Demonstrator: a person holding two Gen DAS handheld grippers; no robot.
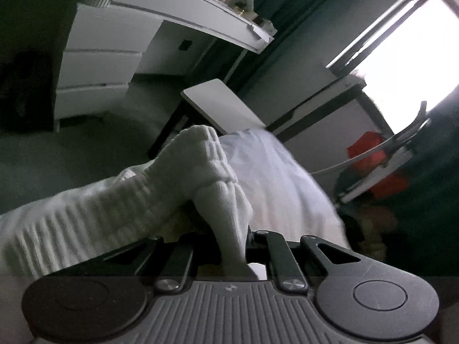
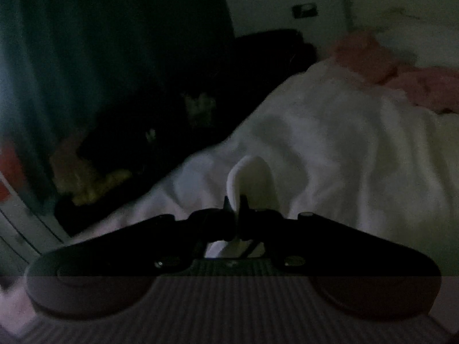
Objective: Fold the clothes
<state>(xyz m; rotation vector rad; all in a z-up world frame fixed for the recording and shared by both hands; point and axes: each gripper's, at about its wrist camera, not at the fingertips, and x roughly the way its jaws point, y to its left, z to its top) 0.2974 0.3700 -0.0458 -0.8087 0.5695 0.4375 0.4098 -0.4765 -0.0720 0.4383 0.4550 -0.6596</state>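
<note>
Closest to the left wrist camera, the black body of the left gripper (image 1: 229,246) fills the lower edge, and its jaws are pressed together on a bunched fold of a white ribbed knit garment (image 1: 160,189). From the pinch, the garment is seen rising and spreading to the left, its ribbed band running out toward the left edge. Behind it, a white bed sheet (image 1: 275,177) is spread. Farther back, a white dresser (image 1: 94,60) with drawers is seen at the upper left, with small bottles crowded on a white shelf (image 1: 200,14) beside it. A white tabletop (image 1: 223,106) is seen just behind the garment, and a bright window (image 1: 407,51) is seen at the upper right. An orange-red object (image 1: 370,149) sits below the window, blurred.

The right wrist view is very dark. The right gripper (image 2: 236,215) is seen in silhouette, its jaws closed on a thin white edge of cloth (image 2: 252,177) that stands up in a small loop just above the fingertips; whether it belongs to the same garment cannot be told. Beyond it, the white sheet (image 2: 344,143) is rumpled across the bed. A pink fabric heap (image 2: 387,68) lies at the upper right, and a dark mass (image 2: 178,100) is seen to the left.
</note>
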